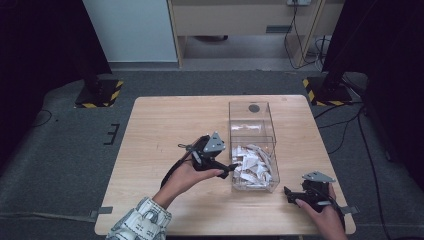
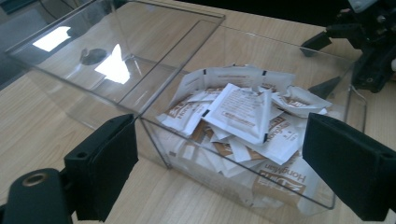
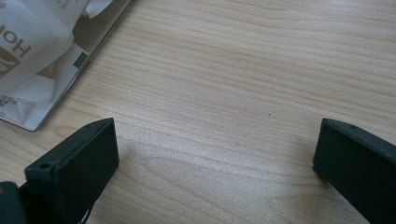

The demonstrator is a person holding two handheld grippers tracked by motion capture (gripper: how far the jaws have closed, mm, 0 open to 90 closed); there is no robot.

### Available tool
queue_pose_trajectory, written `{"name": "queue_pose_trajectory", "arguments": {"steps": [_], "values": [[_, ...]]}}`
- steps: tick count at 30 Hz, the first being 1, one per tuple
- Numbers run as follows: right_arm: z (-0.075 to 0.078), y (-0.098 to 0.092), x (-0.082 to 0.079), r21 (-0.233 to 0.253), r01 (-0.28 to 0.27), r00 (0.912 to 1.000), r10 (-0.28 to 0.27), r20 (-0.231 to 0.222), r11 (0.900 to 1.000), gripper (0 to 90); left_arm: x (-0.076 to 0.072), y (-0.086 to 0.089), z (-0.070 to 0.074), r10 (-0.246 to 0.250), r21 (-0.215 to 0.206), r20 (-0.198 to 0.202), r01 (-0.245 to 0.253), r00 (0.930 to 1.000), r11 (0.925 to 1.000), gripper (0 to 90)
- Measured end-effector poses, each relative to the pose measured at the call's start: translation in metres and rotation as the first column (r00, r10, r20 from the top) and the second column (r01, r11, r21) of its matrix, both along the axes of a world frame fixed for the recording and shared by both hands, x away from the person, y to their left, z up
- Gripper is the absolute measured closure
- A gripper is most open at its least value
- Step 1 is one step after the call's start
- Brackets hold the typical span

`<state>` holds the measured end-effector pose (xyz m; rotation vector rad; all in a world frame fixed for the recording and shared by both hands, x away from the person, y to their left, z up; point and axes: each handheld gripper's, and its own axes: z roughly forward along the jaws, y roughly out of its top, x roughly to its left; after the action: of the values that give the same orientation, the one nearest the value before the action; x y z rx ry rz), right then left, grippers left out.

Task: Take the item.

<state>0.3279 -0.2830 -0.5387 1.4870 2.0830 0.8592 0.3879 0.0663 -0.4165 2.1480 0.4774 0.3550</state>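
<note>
— Firstly, the surface?

— Wooden table (image 1: 165,125), pale grain, its left half bare and its near edge carrying both of the person's hands.

— Containers?

— One clear plastic box (image 1: 252,117), two compartments, standing right of centre. The far compartment holds nothing but reflections and a dark round mark. The near compartment is heaped with white sachets (image 1: 251,165) printed in brown (lettering partly legible in the left gripper view, not from above).

— Room to move?

— Open wood lies between the box and the right table edge, and a strip along the near edge.

— Grippers?

— Left gripper (image 1: 231,168) is held just beside the box's near left wall, jaws spread wide; its own view looks through that wall at the sachets (image 2: 243,116) and catches the other gripper beyond the box. Right gripper (image 1: 288,192) sits low near the front right corner, jaws likewise parted and holding nothing; its view shows bare wood (image 3: 224,93) with a box corner at upper left.
</note>
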Motion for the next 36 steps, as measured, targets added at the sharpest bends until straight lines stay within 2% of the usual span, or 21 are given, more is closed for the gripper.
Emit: {"name": "queue_pose_trajectory", "arguments": {"steps": [4,5,9,10,14,19,22,26,31,36], "values": [[0.000,0.000,0.000,0.000,0.000,1.0000,0.000,0.000,1.000,0.5,-0.003,-0.007,0.001,-0.021,-0.008,-0.011,0.021,0.9997,0.9997,9.9],[0.000,0.000,0.000,0.000,0.000,1.0000,0.000,0.000,1.000,0.5,-0.003,-0.012,0.001,-0.033,0.008,-0.010,0.033,0.9994,0.9994,10.4],[0.000,0.000,0.000,0.000,0.000,1.0000,0.000,0.000,1.000,0.5,-0.004,-0.020,0.000,-0.050,0.018,-0.016,0.050,0.9986,0.9986,13.2],[0.000,0.000,0.000,0.000,0.000,1.0000,0.000,0.000,1.000,0.5,-0.005,-0.026,0.000,-0.057,0.034,-0.019,0.058,0.9982,0.9977,15.5],[0.000,0.000,0.000,0.000,0.000,1.0000,0.000,0.000,1.000,0.5,-0.002,-0.037,-0.001,-0.075,0.055,-0.033,0.076,0.9967,0.9956,22.2],[0.000,0.000,0.000,0.000,0.000,1.0000,0.000,0.000,1.000,0.5,0.000,-0.047,-0.005,-0.079,0.070,-0.047,0.082,0.9958,0.9942,30.7],[0.000,0.000,0.000,0.000,0.000,1.0000,0.000,0.000,1.000,0.5,0.002,-0.054,-0.008,-0.080,0.085,-0.050,0.084,0.9955,0.9928,33.2],[0.000,0.000,0.000,0.000,0.000,1.0000,0.000,0.000,1.000,0.5,0.006,-0.062,-0.014,-0.072,0.113,-0.065,0.079,0.9953,0.9904,40.9],[0.000,0.000,0.000,0.000,0.000,1.0000,0.000,0.000,1.000,0.5,0.009,-0.065,-0.018,-0.064,0.126,-0.078,0.074,0.9949,0.9893,48.8],[0.000,0.000,0.000,0.000,0.000,1.0000,0.000,0.000,1.000,0.5,0.010,-0.070,-0.022,-0.059,0.149,-0.078,0.070,0.9952,0.9863,52.4]]}}
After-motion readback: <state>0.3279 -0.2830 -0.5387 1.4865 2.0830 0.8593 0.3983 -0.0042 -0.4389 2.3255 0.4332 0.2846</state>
